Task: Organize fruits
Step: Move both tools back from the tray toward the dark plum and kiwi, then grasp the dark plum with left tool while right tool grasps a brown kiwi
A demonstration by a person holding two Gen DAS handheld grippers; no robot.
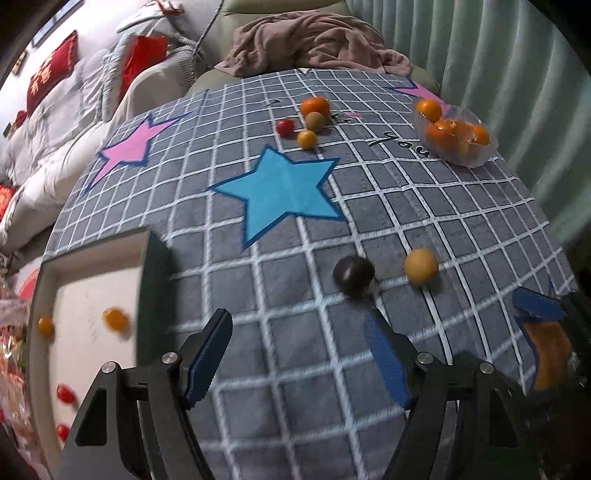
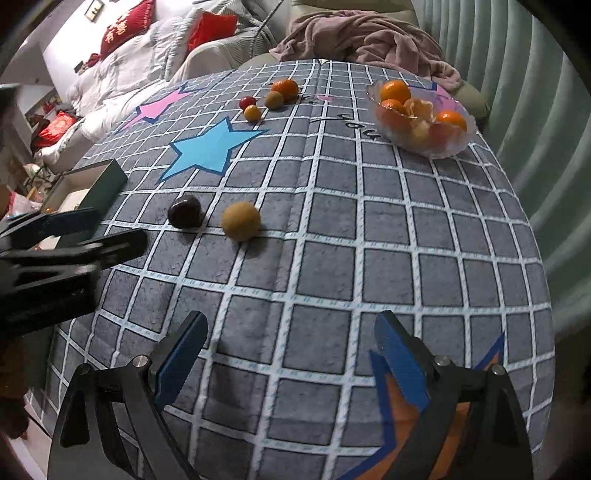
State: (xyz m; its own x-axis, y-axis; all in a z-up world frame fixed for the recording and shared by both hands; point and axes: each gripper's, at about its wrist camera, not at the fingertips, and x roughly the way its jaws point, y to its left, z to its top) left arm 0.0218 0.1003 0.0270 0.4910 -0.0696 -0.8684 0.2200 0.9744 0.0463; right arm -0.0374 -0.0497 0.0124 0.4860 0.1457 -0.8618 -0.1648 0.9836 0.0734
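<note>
My left gripper (image 1: 297, 354) is open with nothing between its blue pads, low over the checked cloth. Just beyond its right finger lie a dark plum-like fruit (image 1: 354, 273) and a round yellow fruit (image 1: 421, 266). A box with a white inside (image 1: 92, 288) at the left holds small orange fruits (image 1: 115, 318) and red ones (image 1: 65, 393). My right gripper (image 2: 291, 354) is open and empty near the table's front edge. In its view the dark fruit (image 2: 185, 212) and the yellow fruit (image 2: 241, 220) lie ahead to the left, next to the left gripper (image 2: 74, 236).
A glass bowl (image 2: 443, 151) of oranges stands at the far right. An orange (image 2: 286, 88), a greenish fruit (image 2: 274, 99), a red one (image 2: 246, 102) and a small yellow one (image 2: 253, 112) cluster at the far middle. A pink blanket (image 2: 362, 33) lies behind the table; a curtain (image 2: 517, 92) hangs at the right.
</note>
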